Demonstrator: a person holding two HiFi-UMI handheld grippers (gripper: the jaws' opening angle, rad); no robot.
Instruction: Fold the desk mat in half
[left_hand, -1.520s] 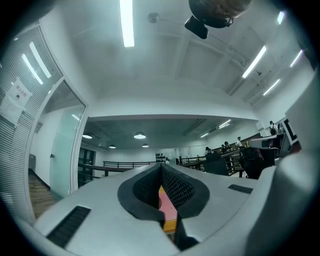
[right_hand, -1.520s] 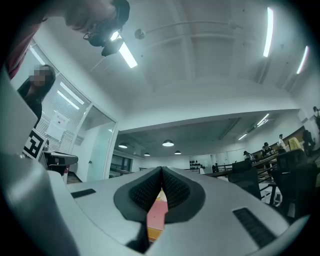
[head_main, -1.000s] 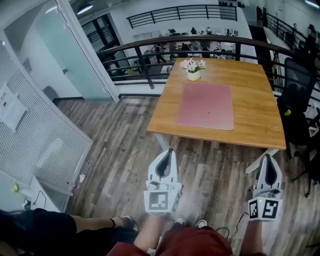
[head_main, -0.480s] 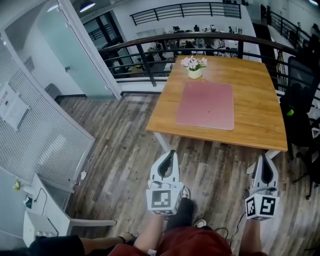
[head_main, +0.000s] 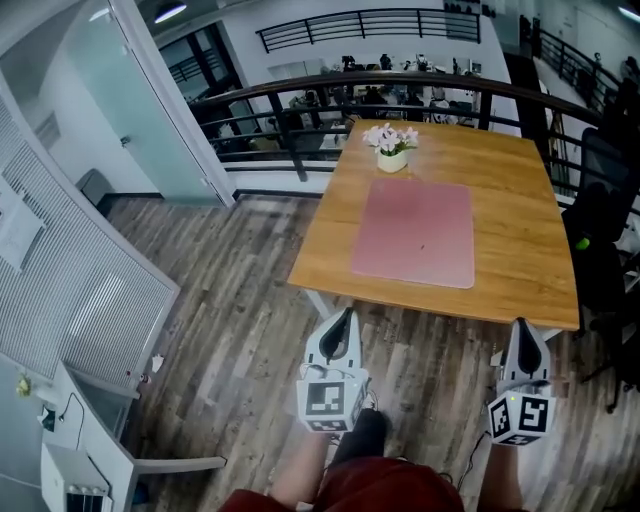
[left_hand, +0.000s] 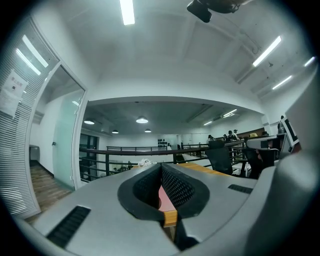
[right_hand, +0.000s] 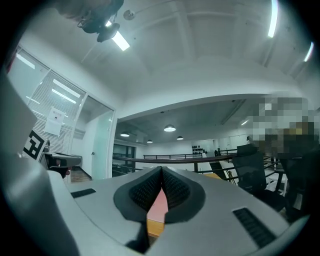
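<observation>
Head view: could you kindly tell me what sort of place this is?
Probably an office mezzanine: a black railing overlooks workstations below, with a wooden table, pink desk mat and office chair beside it.

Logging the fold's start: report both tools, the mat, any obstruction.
Left tool and right tool shut, empty, short of the table. Desk mat flat, unfolded. Flower pot just past its far edge.

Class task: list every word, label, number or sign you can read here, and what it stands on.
No text is readable.
Paper notice on the slatted wall: print too small to read.
Marker cubes on left gripper and right gripper: square patterns only, no words.
</observation>
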